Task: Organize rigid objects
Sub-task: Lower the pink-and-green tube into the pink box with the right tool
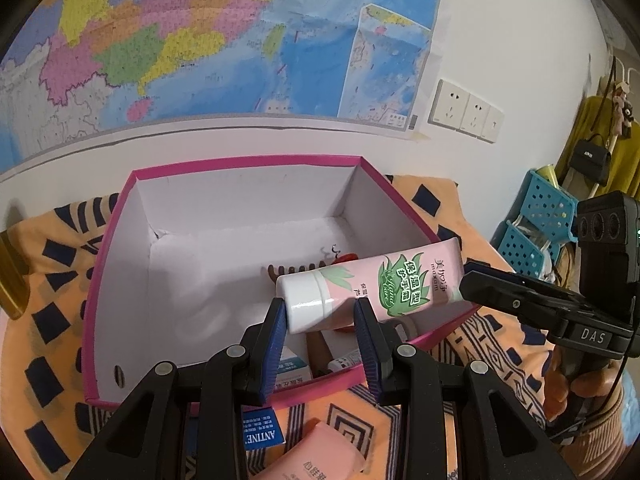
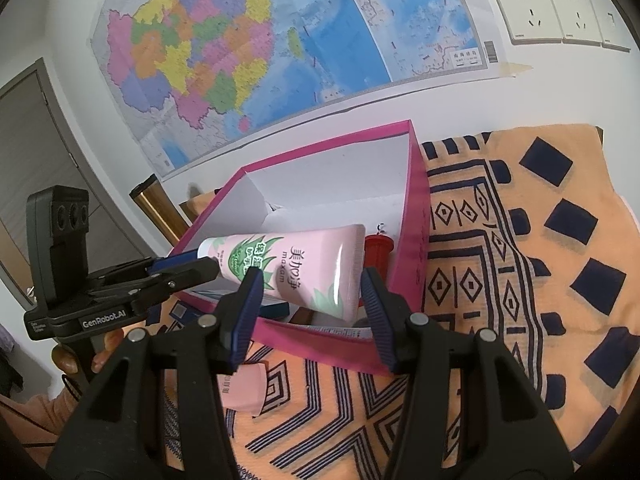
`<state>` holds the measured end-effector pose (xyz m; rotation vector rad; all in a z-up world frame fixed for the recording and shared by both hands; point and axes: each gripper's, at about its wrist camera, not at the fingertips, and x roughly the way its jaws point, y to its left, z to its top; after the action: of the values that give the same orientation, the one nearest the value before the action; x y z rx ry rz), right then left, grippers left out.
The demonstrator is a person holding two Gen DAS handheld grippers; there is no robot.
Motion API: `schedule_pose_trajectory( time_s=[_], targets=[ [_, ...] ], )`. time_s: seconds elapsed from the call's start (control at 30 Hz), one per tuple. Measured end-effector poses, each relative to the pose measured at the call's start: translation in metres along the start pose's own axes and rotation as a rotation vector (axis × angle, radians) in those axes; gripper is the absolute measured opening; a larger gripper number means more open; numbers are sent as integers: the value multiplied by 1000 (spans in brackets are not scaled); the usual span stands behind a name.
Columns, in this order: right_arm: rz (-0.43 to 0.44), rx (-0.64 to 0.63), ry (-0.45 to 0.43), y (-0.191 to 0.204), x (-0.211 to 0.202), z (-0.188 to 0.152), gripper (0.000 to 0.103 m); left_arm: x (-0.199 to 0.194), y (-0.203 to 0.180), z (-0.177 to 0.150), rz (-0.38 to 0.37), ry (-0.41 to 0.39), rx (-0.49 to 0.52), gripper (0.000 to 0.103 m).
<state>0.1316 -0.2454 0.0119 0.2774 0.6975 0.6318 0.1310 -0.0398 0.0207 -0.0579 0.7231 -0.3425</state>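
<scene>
A pink hand cream tube (image 1: 384,284) with a white cap hangs tilted over the near right part of an open pink box (image 1: 248,162) with white inside. My left gripper (image 1: 320,316) is shut on the cap end. My right gripper (image 2: 312,288) is shut on the wide crimped end of the tube (image 2: 304,264). Each gripper shows in the other's view: the right gripper (image 1: 476,280) at the tube's flat end, the left gripper (image 2: 188,266) at the cap. A brown comb (image 1: 296,270) and a red object (image 2: 378,250) lie in the box (image 2: 416,240).
The box sits on an orange patterned cloth (image 2: 520,280). A blue carton (image 1: 260,428) and a pink packet (image 1: 324,452) lie on the cloth before it. Small cartons (image 1: 292,368) sit in its near corner. A blue basket (image 1: 536,216) stands right, a gold post (image 2: 160,208) left.
</scene>
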Motion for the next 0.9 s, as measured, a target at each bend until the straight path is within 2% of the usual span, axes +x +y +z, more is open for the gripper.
schedule_pose_trajectory(
  time_s=[0.47,0.9],
  targets=[
    [-11,0,11,-2,3,2,53,6,3,-1,-2,17,-12,34],
    [-71,-57,34,6,11,3,54,25,13,-1,-8,64,-47,35]
  ],
)
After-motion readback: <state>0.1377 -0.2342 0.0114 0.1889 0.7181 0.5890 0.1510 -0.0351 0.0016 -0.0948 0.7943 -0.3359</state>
